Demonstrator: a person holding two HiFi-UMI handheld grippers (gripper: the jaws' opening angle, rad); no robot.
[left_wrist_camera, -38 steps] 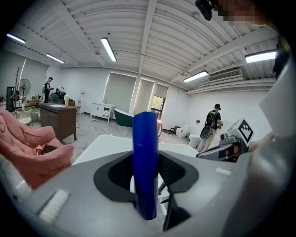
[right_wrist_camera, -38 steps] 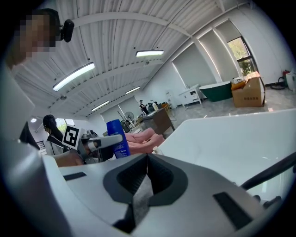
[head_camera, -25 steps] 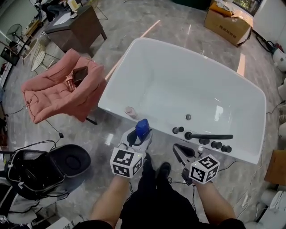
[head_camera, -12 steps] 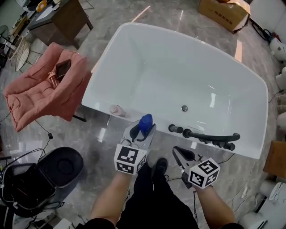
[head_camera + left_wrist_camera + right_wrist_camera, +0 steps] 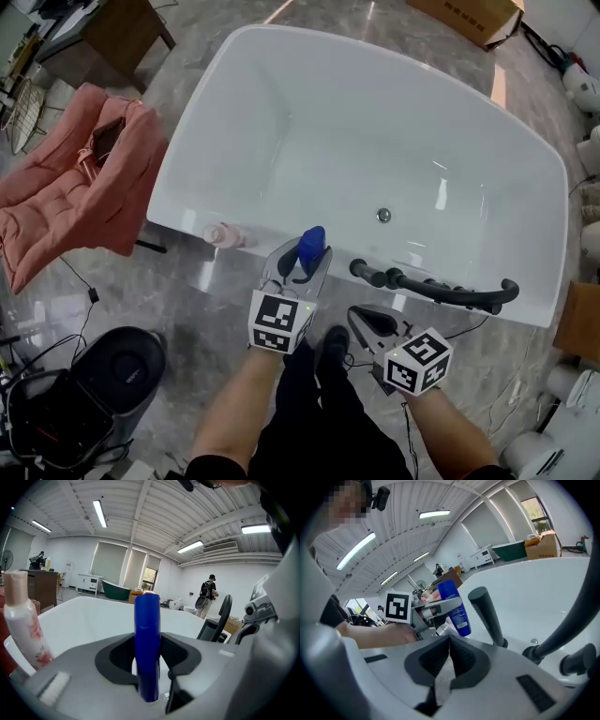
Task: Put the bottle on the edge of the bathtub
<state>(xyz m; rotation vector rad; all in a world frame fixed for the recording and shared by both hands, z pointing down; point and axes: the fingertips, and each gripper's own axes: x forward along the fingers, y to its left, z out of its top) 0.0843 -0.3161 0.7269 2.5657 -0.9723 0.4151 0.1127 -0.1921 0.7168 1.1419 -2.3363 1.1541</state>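
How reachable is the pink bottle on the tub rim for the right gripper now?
Probably not directly: the left gripper, clamped on the blue bottle, sits between the right gripper and the pink bottle.

Pink chair [image 5: 66, 187], cardboard box [image 5: 473, 13]

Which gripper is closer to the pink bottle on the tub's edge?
Left. The left gripper, shut on the blue bottle, is just right of the pink bottle. The right gripper sits farther right, near the black faucet.
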